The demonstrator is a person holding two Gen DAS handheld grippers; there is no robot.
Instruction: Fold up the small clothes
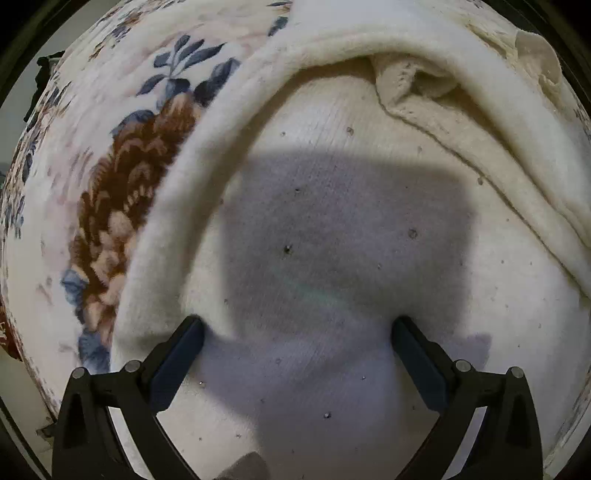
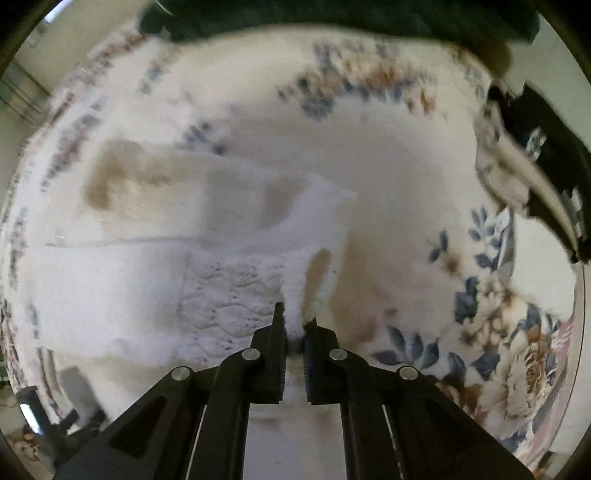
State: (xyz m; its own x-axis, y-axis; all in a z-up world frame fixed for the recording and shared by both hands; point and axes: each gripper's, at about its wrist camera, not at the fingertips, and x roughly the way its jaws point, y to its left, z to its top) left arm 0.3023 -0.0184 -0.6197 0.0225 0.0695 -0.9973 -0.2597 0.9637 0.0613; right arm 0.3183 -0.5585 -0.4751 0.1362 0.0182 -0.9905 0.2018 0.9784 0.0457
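A cream knit garment (image 1: 332, 229) fills the left wrist view, with a thick rolled fold (image 1: 177, 206) curving along its left and top. My left gripper (image 1: 297, 326) points down just above the flat knit. It is open wide, with only flat cloth between its fingers (image 1: 184, 347). In the blurred right wrist view the same pale garment (image 2: 155, 280) lies spread to the left. My right gripper (image 2: 295, 317) is shut on a raised edge of it, and white knit shows bunched between the fingertips (image 2: 279, 314).
The garment lies on a floral blanket (image 1: 122, 192) with brown and blue flowers, also seen in the right wrist view (image 2: 517, 362). A dark green cloth (image 2: 332, 18) runs along the far edge. A dark object with pale patterned fabric (image 2: 524, 177) sits at the right.
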